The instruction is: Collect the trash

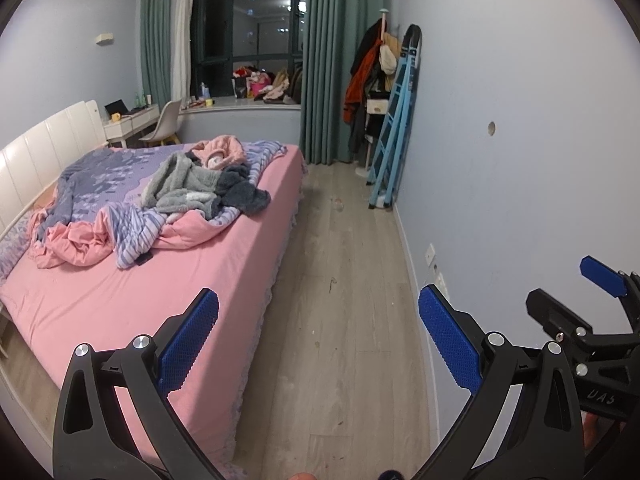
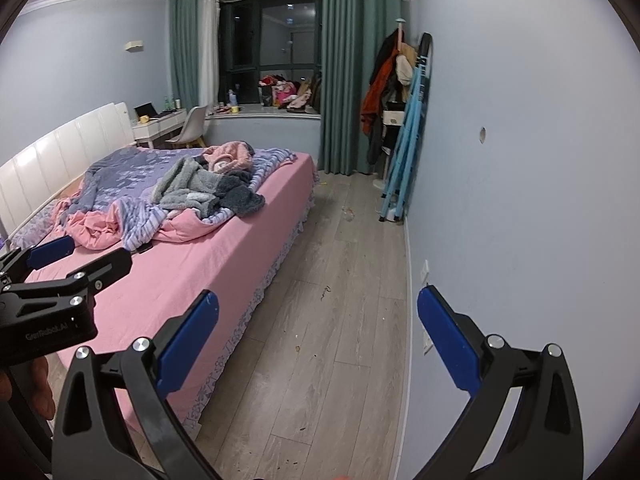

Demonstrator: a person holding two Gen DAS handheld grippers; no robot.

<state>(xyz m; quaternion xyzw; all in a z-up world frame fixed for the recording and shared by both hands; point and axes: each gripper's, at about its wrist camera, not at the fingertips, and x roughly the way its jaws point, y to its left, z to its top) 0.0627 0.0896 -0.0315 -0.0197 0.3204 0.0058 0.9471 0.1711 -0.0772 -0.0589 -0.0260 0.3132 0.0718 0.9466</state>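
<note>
Small bits of trash lie on the wooden floor between the bed and the wall: a dark scrap (image 2: 326, 290) mid-floor, a small brown crumb (image 2: 297, 347) nearer me, and a pale wad (image 2: 351, 213) farther off; the scrap also shows in the left wrist view (image 1: 332, 282). My left gripper (image 1: 318, 338) is open and empty, held above the floor. My right gripper (image 2: 317, 336) is open and empty, beside the left one. Each gripper shows at the edge of the other's view: the right gripper (image 1: 568, 292) and the left gripper (image 2: 80, 254).
A bed with a pink sheet (image 1: 120, 300) and rumpled bedding fills the left. A blue folding ladder (image 1: 394, 140) and a coat rack (image 1: 370, 80) stand by the right wall. Green curtains (image 1: 328, 80), a window ledge, a desk and a chair (image 1: 164, 124) are at the back.
</note>
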